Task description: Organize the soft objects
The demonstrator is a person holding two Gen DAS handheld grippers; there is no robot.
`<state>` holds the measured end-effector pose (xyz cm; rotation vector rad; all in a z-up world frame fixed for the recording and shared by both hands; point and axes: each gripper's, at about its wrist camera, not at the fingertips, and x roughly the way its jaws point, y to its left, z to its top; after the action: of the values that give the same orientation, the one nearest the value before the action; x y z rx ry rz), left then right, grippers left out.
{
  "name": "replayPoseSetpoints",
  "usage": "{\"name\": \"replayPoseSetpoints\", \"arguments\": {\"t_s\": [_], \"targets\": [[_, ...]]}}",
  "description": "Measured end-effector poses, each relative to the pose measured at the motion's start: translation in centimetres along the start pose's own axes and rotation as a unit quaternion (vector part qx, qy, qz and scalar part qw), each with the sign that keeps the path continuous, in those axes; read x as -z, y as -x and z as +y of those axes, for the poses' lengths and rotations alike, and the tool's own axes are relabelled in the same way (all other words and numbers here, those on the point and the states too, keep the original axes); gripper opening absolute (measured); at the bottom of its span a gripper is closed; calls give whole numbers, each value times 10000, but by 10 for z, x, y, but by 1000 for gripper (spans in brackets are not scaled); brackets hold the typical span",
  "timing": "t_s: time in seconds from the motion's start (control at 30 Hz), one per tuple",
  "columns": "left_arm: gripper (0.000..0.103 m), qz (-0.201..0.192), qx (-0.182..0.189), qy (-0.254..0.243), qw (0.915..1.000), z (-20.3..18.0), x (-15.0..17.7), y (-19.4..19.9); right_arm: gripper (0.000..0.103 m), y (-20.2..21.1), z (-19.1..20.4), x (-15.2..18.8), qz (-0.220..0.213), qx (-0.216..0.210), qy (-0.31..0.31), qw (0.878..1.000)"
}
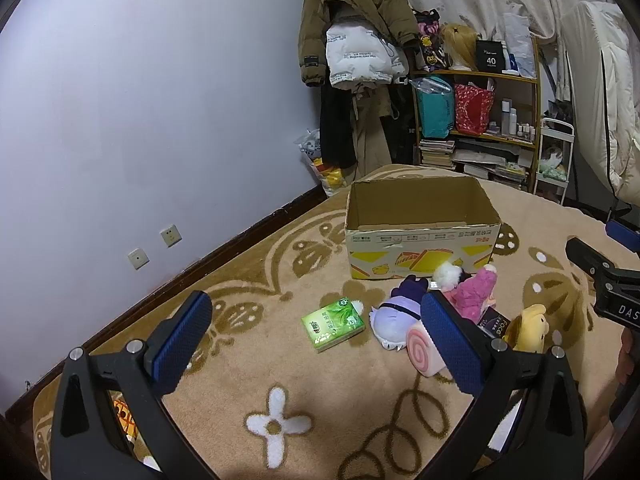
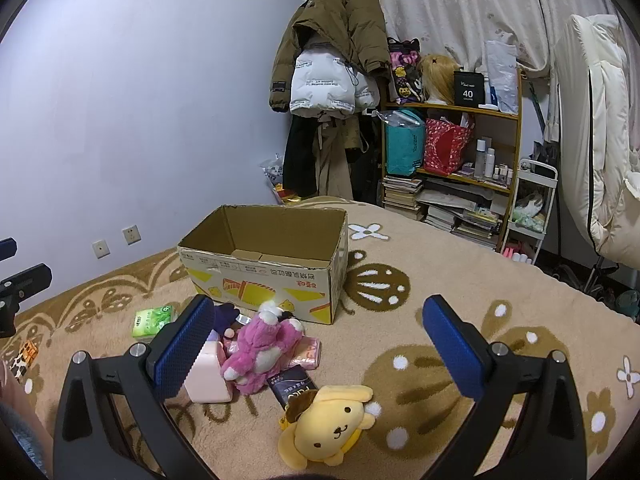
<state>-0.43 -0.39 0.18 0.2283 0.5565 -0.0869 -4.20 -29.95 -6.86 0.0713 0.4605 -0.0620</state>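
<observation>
An open, empty cardboard box stands on the beige carpet; it also shows in the right wrist view. In front of it lie a green tissue pack, a purple plush, a pink swirl-roll plush, a pink bear plush, a black "Face" packet and a yellow dog plush. My left gripper is open and empty above the carpet near the tissue pack. My right gripper is open and empty, just above the yellow dog plush.
A coat rack with jackets and a cluttered wooden shelf stand behind the box. A white trolley and hanging white bedding are at the right. The wall with two sockets runs along the left.
</observation>
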Motion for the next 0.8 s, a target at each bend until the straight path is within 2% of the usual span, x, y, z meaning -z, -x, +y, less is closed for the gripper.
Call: {"name": "replayPoseSetpoints", "arguments": {"t_s": [0.8], "targets": [[103, 37, -22, -4, 10000, 1, 2, -1, 103, 0, 0, 1, 5, 19, 30, 10000]]}}
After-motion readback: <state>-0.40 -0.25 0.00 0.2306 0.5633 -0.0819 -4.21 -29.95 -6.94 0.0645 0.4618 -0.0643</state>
